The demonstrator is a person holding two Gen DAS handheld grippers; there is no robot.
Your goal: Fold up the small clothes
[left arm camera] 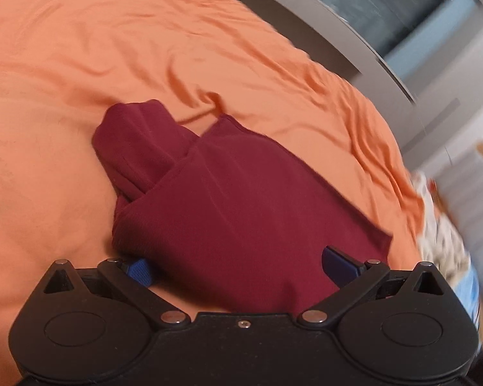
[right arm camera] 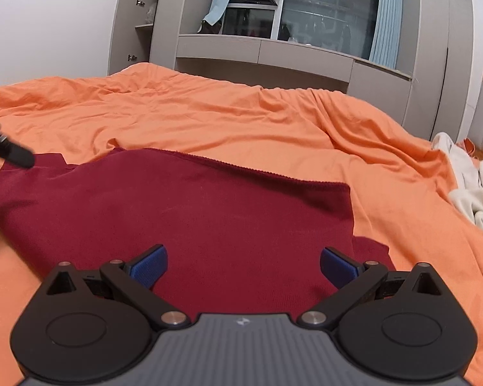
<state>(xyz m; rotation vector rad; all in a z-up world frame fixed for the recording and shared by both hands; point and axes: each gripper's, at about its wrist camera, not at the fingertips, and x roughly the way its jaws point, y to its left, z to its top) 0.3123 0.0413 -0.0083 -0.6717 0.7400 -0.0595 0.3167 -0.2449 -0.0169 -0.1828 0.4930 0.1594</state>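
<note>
A dark red garment (left arm camera: 228, 199) lies partly folded on the orange bedsheet (left arm camera: 80, 64), with a rolled sleeve sticking out at its far left. My left gripper (left arm camera: 238, 268) is open, its blue pads (left arm camera: 140, 270) wide apart at the garment's near edge, which lies between them. In the right wrist view the same garment (right arm camera: 183, 212) lies flat with a straight hem at the far side. My right gripper (right arm camera: 243, 265) is open just above the garment's near part, holding nothing. A black part of the left gripper (right arm camera: 3, 148) shows at the left edge.
The orange sheet (right arm camera: 241, 122) covers the whole bed, wrinkled. A heap of cream and white clothes (right arm camera: 473, 180) lies at the right edge of the bed. Grey cabinets and a window (right arm camera: 306, 13) stand behind the bed.
</note>
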